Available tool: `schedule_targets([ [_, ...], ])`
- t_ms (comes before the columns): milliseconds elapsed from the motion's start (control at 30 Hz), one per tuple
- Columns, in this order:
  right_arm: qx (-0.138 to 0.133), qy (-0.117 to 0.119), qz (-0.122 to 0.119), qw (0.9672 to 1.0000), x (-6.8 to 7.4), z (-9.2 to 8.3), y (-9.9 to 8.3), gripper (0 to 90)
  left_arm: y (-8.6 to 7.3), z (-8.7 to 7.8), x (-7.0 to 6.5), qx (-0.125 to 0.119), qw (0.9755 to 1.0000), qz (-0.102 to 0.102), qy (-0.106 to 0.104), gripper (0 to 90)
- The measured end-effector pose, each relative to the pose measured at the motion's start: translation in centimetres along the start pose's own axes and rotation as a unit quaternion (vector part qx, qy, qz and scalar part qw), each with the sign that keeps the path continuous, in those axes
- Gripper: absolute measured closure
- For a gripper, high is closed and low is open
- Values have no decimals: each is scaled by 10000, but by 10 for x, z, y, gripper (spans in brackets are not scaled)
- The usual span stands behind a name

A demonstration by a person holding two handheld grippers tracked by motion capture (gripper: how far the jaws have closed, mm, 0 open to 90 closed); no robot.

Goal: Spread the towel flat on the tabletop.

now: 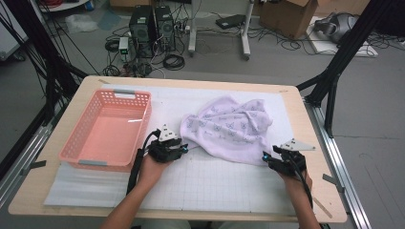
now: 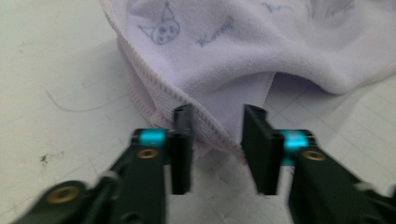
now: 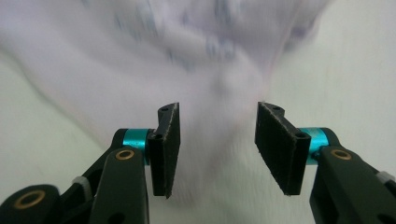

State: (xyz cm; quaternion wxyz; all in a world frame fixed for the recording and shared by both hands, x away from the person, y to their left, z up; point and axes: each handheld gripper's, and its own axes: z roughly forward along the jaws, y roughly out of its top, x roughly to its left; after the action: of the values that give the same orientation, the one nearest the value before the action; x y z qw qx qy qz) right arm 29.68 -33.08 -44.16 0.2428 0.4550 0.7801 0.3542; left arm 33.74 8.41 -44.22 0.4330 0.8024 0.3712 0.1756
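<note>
The lilac towel (image 1: 230,128) is lying crumpled on the desk (image 1: 200,186) beside the pink basket (image 1: 108,130), and the left claw (image 2: 215,135) and right claw (image 3: 217,144), both released, are straddling its near edge, probably to pinch corners.

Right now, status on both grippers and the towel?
Left gripper open, straddling lilac printed towel's hemmed edge. Right gripper open at towel's near corner. Nothing in the way.

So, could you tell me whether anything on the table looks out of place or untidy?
Only the lilac towel: it lies crumpled in a heap on the white mat beside the pink basket, rather than spread flat or folded.
</note>
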Motion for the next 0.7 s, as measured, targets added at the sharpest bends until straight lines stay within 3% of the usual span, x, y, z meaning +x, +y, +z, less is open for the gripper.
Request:
schedule_targets([
  [67, 190, 52, 18, 9998, -2, 2, -6, 491, 0, -1, -1, 22, 10000, 54, 19, 825],
  [133, 122, 186, 190, 9996, -5, 1, -9, 542, -1, -3, -3, -25, 10000, 72, 24, 865],
  [167, 108, 252, 226, 9994, -6, 1, -10, 605, -3, -6, -3, -33, 10000, 71, 7, 868],
  [233, 155, 465, 211, 9986, -7, -1, -9, 815, -7, -12, -2, -108, 9999, 32, -42, 872],
  [267, 185, 463, 141, 9987, -7, -3, -9, 846, -10, -15, -2, -156, 9998, -29, -77, 873],
  [400, 127, 413, 116, 9990, -7, -13, -10, 855, -21, -36, 2, -343, 9987, -294, -257, 873],
  [600, 30, 366, 149, 9992, -3, -32, -17, 853, -30, -61, -2, -566, 9973, -278, -389, 873],
  [700, 80, 326, 25, 9994, 4, -42, -23, 853, -38, -68, -12, -579, 9968, -287, -472, 872],
])
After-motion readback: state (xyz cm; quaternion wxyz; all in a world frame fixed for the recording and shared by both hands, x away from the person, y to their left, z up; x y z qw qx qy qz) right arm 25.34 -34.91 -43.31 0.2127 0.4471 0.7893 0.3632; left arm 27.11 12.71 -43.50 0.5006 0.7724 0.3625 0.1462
